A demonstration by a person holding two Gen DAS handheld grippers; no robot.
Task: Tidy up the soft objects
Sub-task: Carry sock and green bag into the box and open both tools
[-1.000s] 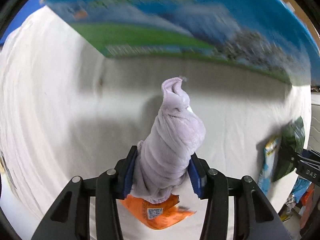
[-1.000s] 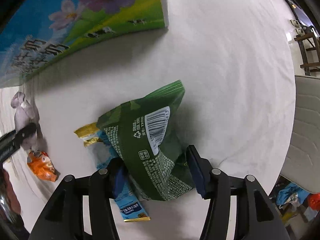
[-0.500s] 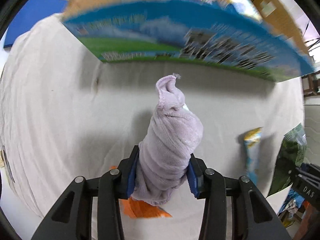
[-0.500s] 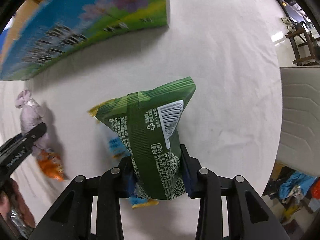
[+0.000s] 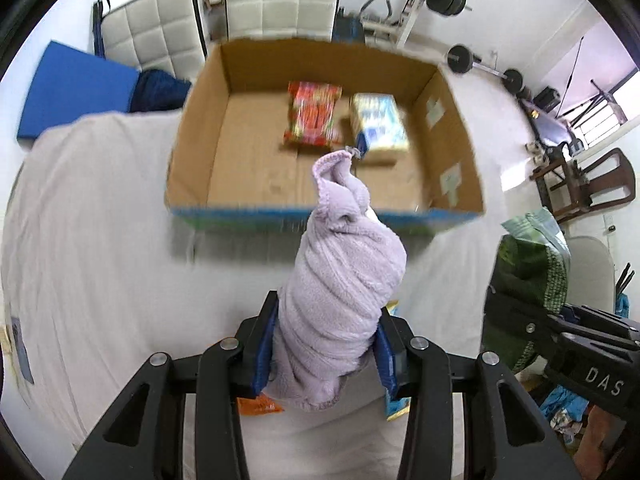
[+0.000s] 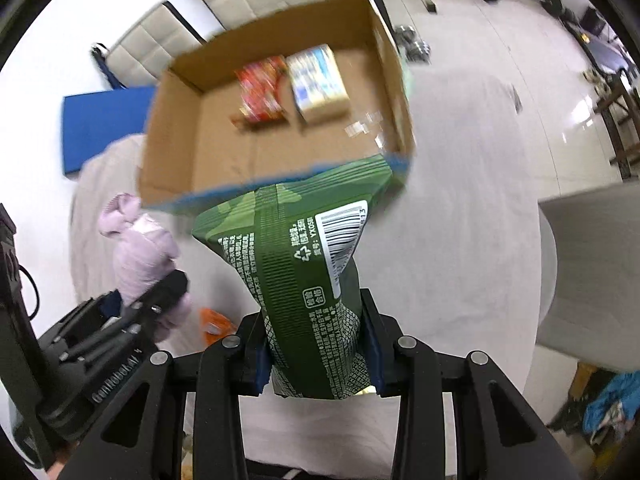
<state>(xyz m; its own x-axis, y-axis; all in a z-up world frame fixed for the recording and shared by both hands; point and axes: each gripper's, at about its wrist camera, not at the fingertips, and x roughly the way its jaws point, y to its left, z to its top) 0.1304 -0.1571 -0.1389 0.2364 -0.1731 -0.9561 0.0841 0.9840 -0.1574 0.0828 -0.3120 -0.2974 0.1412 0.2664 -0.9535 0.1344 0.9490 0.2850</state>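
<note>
My left gripper (image 5: 326, 344) is shut on a rolled lilac towel (image 5: 340, 280) and holds it upright, high above the white bed, in front of an open cardboard box (image 5: 248, 168). My right gripper (image 6: 316, 344) is shut on a green snack bag (image 6: 304, 268), also lifted, with its top near the box's front edge (image 6: 224, 194). The box holds a red packet (image 5: 314, 118) and a pale blue-and-yellow packet (image 5: 378, 126). The towel (image 6: 140, 248) and left gripper (image 6: 160, 296) show at the left of the right wrist view; the green bag (image 5: 528, 276) shows at the right of the left wrist view.
An orange packet (image 5: 256, 406) and a blue packet (image 5: 396, 404) lie on the white sheet (image 5: 92, 240) under the left gripper. White padded chairs (image 5: 280, 0), a blue mat (image 5: 76, 88) and barbell weights (image 5: 480, 64) stand beyond the bed. A wooden chair (image 5: 584, 184) is at the right.
Both grippers have risen with their loads and tilted up, so the inside of the box and the room now show. The packets left on the sheet have dropped below the fingers.
</note>
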